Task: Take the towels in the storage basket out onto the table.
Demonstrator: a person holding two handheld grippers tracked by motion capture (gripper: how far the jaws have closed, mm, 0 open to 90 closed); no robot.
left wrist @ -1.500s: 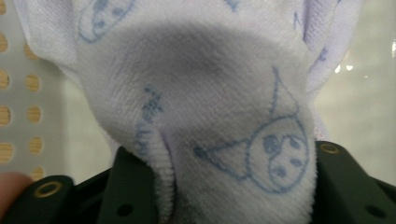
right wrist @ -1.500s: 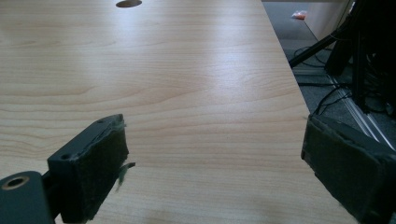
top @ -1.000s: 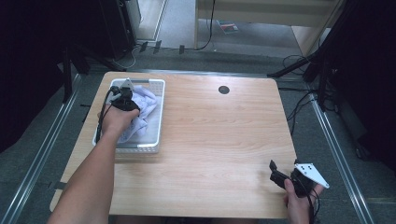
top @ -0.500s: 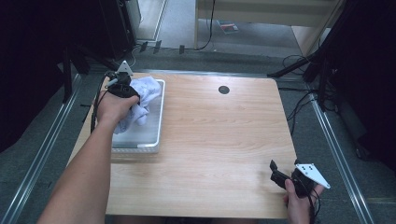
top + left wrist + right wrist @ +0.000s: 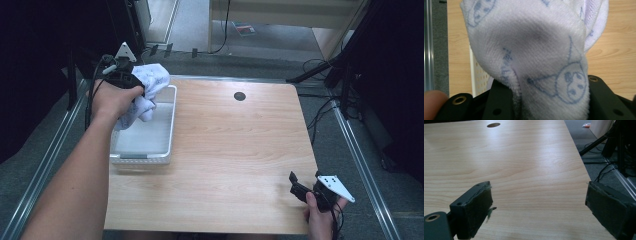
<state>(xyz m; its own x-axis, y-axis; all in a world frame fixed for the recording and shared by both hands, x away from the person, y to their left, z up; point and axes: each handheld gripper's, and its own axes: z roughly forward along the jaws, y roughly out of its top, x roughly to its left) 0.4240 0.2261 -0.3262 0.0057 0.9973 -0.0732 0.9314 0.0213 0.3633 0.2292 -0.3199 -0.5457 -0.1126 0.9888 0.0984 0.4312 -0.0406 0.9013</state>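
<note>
**Cloth lifted over tray**

Table (image 5: 235, 150) bare wood. White tray (image 5: 167, 130) at its left edge. Left gripper (image 5: 131, 84) clamped on the printed white cloth (image 5: 150, 85), held above the tray's far end. Right gripper (image 5: 300, 189) near the right corner, jaws wide apart.

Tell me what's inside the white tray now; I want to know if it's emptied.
In the high view the tray shows a bare white floor in its near part. The cloth, clamped in the left gripper, hangs over the far end and hides the floor beneath.
</note>
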